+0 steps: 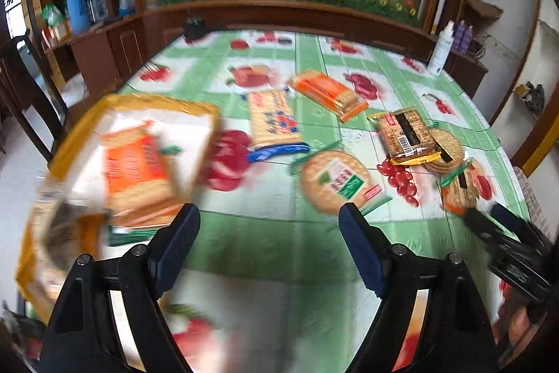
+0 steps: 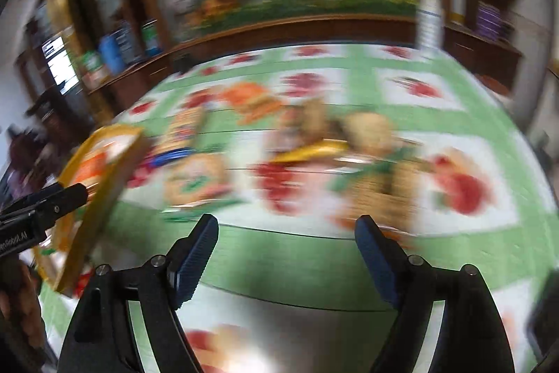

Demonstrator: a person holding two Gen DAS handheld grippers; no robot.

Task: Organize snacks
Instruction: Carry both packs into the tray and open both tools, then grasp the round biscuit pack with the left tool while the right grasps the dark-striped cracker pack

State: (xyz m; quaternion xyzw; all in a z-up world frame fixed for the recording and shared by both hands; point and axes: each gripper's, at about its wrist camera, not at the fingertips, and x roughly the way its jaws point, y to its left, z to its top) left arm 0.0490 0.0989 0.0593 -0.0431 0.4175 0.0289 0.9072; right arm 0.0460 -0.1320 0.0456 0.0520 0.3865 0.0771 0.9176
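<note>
In the left wrist view a yellow-rimmed tray (image 1: 160, 102) stands at the left and holds an orange cracker pack (image 1: 136, 170). Loose on the tablecloth lie a blue-edged cracker pack (image 1: 274, 121), a second orange pack (image 1: 328, 93), a round green-labelled biscuit pack (image 1: 335, 180), a brown pack (image 1: 405, 135) and a small pack (image 1: 457, 191). My left gripper (image 1: 269, 210) is open and empty, just right of the tray. My right gripper (image 2: 286, 221) is open and empty too, over the cloth before the blurred packs. It also shows as the right gripper (image 1: 489, 214) beside the small pack.
A green fruit-print cloth (image 1: 265, 240) covers the table. A white spray bottle (image 1: 442, 48) stands at the far right edge and a black object (image 1: 195, 28) at the far edge. A dark chair (image 1: 31, 114) is left of the table, wooden cabinets behind. The right wrist view is heavily blurred.
</note>
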